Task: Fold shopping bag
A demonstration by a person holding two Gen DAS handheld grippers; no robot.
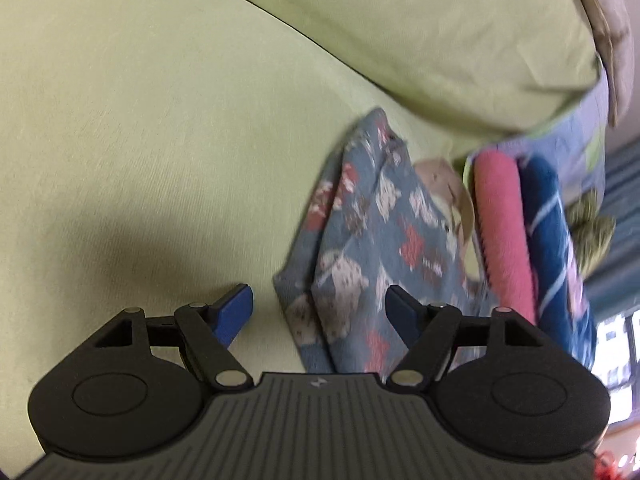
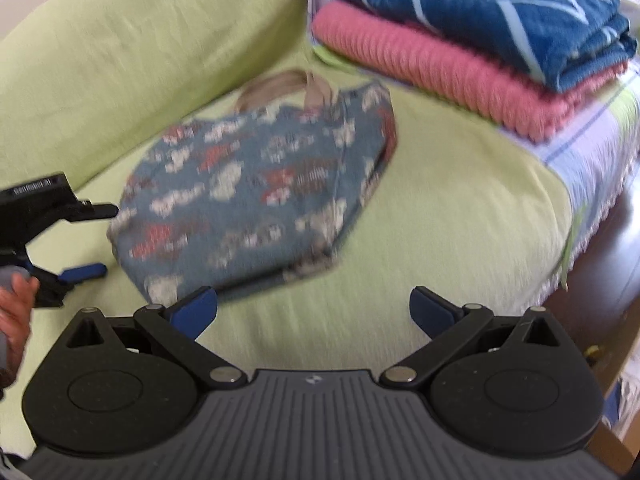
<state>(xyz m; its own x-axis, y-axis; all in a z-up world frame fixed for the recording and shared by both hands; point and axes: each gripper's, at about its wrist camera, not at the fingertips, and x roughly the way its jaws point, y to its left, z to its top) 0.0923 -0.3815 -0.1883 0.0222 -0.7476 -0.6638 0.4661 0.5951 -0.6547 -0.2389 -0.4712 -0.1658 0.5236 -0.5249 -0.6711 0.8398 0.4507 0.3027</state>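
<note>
A blue fabric shopping bag with a white and red print lies flat on the green sofa seat, its beige handles pointing toward the backrest. My right gripper hovers open just in front of the bag's near edge, touching nothing. My left gripper is open too, and the bag lies between and beyond its blue fingertips. In the right wrist view the left gripper stands open at the bag's left corner, held by a hand.
A stack of folded cloth sits at the sofa's right end: a pink knit under a dark blue towel, on a striped cover. A green back cushion rises behind the bag. Dark wooden furniture stands right of the sofa.
</note>
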